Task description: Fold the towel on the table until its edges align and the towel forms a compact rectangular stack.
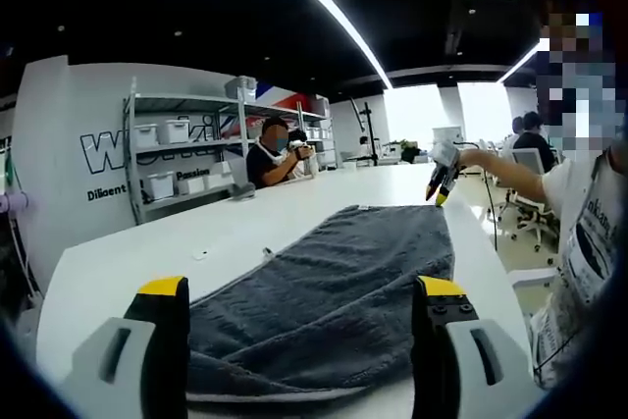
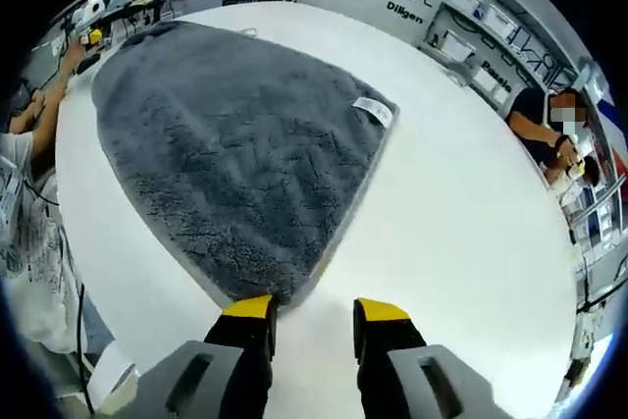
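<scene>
A dark grey towel point(image 1: 334, 287) lies spread flat on the white table point(image 1: 128, 262). My left gripper point(image 1: 302, 291) is open wide at one short end, and the towel's near edge lies between its yellow-tipped jaws. At the opposite end my right gripper point(image 2: 314, 309) is open just above the table, with a towel point(image 2: 226, 144) corner beside its left jaw. A white label point(image 2: 373, 110) sits on the towel's far corner there. The right gripper point(image 1: 440, 182) also appears at the towel's far end, and the left gripper point(image 2: 90, 36) is small at the upper left, held by a hand.
A seated person point(image 1: 267, 156) is at the table's far side. Metal shelves point(image 1: 182, 159) with white boxes stand against the wall behind. Office chairs point(image 1: 530, 198) are off the table's right edge. Bare white table point(image 2: 461, 213) stretches to the right of the towel.
</scene>
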`<state>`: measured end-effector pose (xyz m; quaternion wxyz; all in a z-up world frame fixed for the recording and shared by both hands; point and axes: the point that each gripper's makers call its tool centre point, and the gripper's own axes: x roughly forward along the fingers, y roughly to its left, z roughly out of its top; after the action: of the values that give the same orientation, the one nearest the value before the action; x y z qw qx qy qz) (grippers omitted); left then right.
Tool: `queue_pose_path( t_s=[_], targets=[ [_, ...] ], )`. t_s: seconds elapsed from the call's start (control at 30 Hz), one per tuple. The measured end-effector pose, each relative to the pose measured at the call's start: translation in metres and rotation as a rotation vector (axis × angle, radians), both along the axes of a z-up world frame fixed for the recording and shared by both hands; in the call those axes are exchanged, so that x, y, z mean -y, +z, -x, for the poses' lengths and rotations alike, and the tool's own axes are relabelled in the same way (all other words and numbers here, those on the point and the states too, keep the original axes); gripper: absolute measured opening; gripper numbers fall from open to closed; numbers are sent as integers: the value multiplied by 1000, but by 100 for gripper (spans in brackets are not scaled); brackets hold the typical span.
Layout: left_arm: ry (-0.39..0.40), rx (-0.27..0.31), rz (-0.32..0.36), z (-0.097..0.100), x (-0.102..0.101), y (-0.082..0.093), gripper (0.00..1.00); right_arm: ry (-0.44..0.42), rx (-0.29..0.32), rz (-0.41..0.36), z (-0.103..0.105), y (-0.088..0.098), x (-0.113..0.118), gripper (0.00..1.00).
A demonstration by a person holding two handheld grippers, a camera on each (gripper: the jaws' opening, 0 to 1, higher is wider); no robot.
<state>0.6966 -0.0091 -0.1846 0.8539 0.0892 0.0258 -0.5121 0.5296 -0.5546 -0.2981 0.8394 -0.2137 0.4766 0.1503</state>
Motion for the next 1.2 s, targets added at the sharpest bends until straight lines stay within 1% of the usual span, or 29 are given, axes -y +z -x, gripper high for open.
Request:
queue_pose_path(
  t_s=[0.07, 0.13, 0.17, 0.3, 0.47, 0.5, 0.53, 0.57, 0.6, 0.67, 0.73, 0.8, 0.87, 0.93, 1.0, 1.07, 1.13, 1.2],
  targets=[
    [0, 0, 1, 0, 0, 0, 99, 0, 4, 3, 0, 0, -1, 32],
    [1, 0, 1, 1, 0, 0, 99, 9, 4, 7, 1, 1, -3, 34],
    [0, 1, 0, 1, 0, 0, 99, 9, 5, 7, 1, 2, -3, 36],
    [-5, 3, -2, 3, 1, 0, 99, 9, 24, 8, 2, 14, -8, 48],
    [-18, 9, -10, 5, 2, 1, 99, 44, 69, -26, -3, 27, -27, 55],
    [-18, 10, -12, 5, 2, 1, 99, 81, 85, -64, -4, 32, -46, 58],
    [-19, 9, -16, 5, 3, 0, 99, 106, 98, -84, -6, 35, -60, 61],
    [-20, 8, -19, 5, 3, -1, 99, 116, 103, -93, -6, 37, -67, 64],
    [-21, 6, -23, 6, 3, -2, 99, 144, 117, -109, -8, 39, -81, 67],
    [-22, 0, -28, 6, 3, -4, 99, 203, 122, -122, -6, 41, -104, 74],
    [-21, -2, -28, 5, 3, -4, 99, 221, 124, -125, -5, 42, -118, 82],
    [-18, -10, -26, 3, 1, -5, 99, 268, 125, -131, -1, 44, -136, 85],
    [-7, -15, -18, 0, -3, -4, 99, 293, 125, -142, 2, 45, -149, 88],
    [1, -17, -15, -1, -4, -3, 99, 313, 124, -145, 5, 46, -157, 90],
    [4, -14, -12, -2, -4, -3, 99, 330, 135, -142, 6, 47, -165, 94],
    [-7, -34, 20, 0, -2, -1, 99, 341, 142, -147, 7, 46, -173, 99],
    [-16, -60, 48, -2, -3, 2, 99, 350, 138, -144, 9, 45, -179, 99],
    [-16, -66, 51, 0, -5, 4, 99, 363, 139, -139, 11, 46, -183, 99]
  ],
)
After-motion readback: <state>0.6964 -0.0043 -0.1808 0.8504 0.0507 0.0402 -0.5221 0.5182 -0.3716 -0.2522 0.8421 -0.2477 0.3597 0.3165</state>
